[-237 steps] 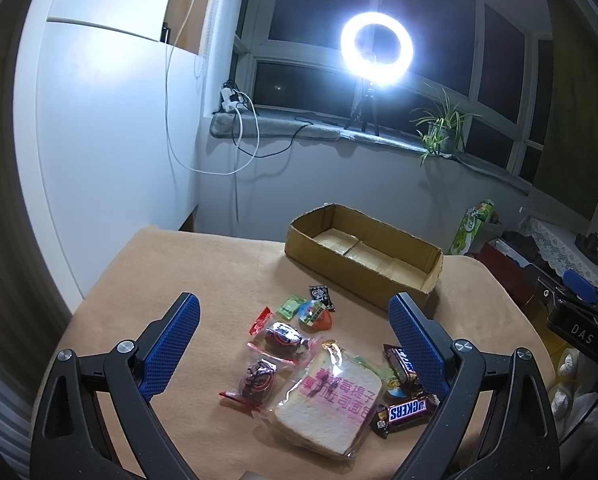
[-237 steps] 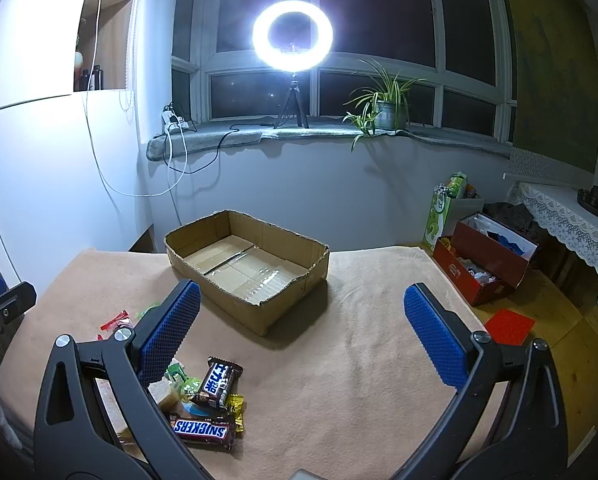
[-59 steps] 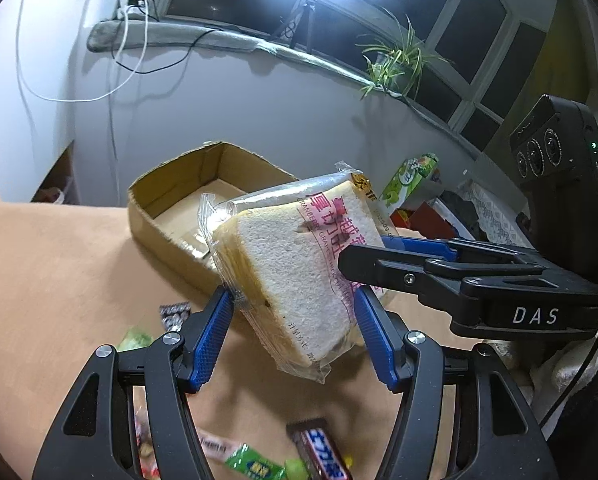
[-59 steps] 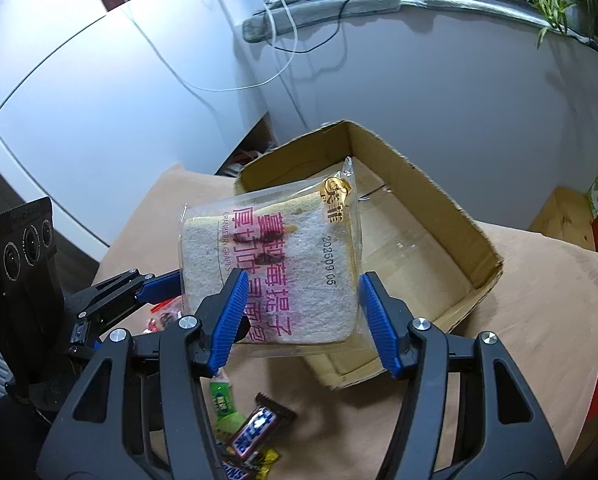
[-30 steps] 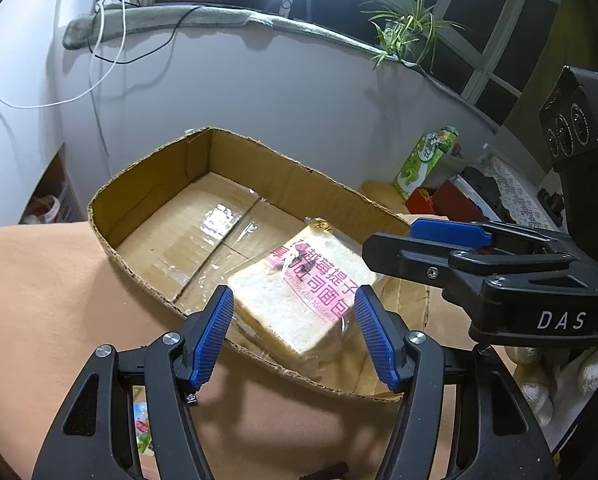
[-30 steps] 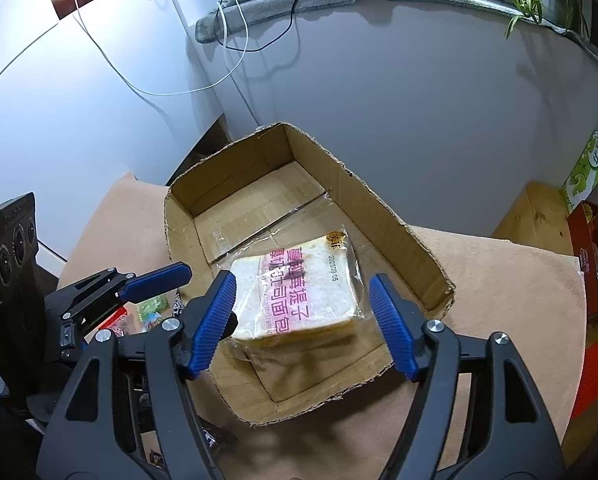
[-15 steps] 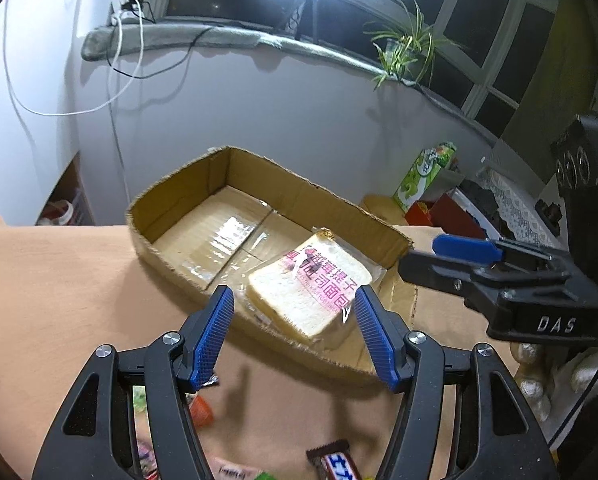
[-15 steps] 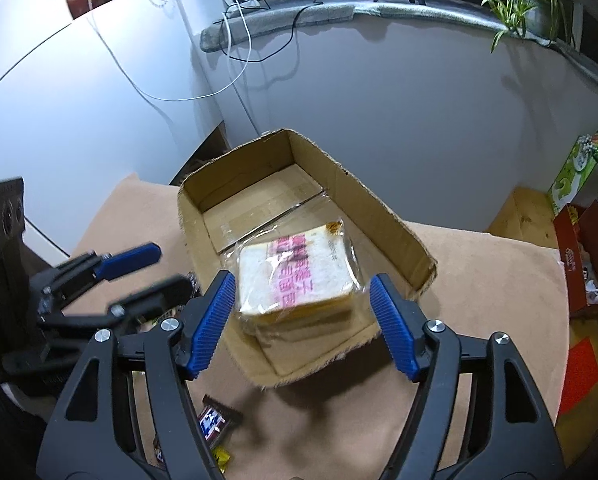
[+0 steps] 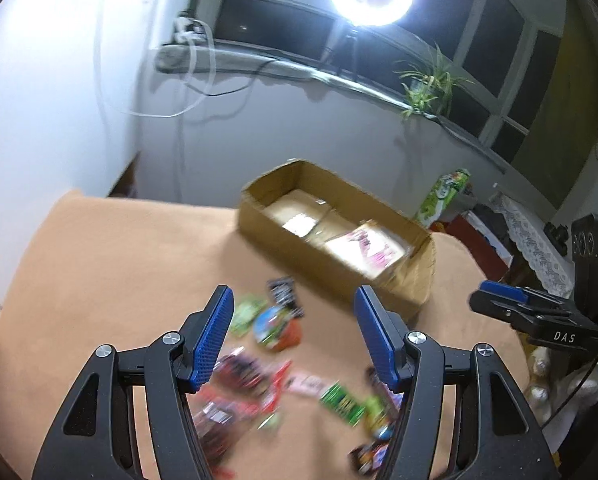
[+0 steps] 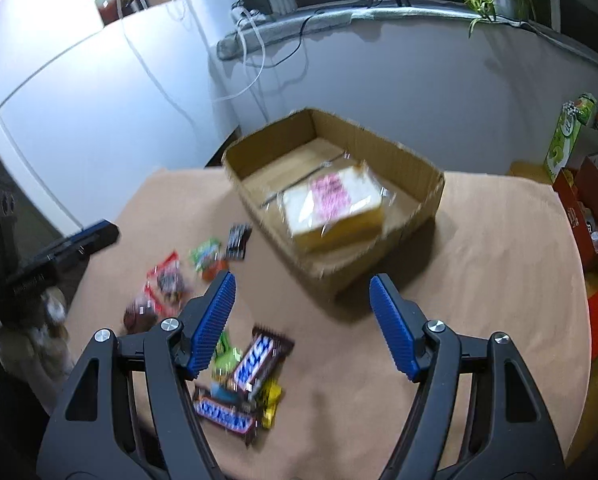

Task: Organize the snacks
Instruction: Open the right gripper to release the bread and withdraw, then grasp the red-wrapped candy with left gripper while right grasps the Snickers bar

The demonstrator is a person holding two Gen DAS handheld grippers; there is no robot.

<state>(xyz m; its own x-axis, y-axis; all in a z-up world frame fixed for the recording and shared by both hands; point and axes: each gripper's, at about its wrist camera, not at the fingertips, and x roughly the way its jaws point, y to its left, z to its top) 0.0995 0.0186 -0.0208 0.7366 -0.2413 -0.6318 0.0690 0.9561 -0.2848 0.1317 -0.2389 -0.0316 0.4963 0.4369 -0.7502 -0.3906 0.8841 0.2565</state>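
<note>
The bagged bread slice (image 10: pixel 333 204) lies inside the open cardboard box (image 10: pixel 415 168) on the tan table; it also shows in the left wrist view (image 9: pixel 365 246), in the box (image 9: pixel 339 276). My left gripper (image 9: pixel 295 338) is open and empty above loose snack packets (image 9: pixel 277 326). My right gripper (image 10: pixel 301 324) is open and empty, near the box's front corner, above chocolate bars (image 10: pixel 259 360). The right gripper shows in the left wrist view (image 9: pixel 499 300) at the right.
Small packets (image 10: pixel 167 280) lie scattered left of the box. The table edge (image 10: pixel 579 300) curves at the right, with red boxes (image 10: pixel 591 204) and a green carton (image 10: pixel 567 136) on the floor beyond. A white cabinet (image 9: pixel 51 100) stands left.
Both grippers have let go of the bread, which stays in the box, and have pulled back and up toward the loose snacks. The views are motion-blurred.
</note>
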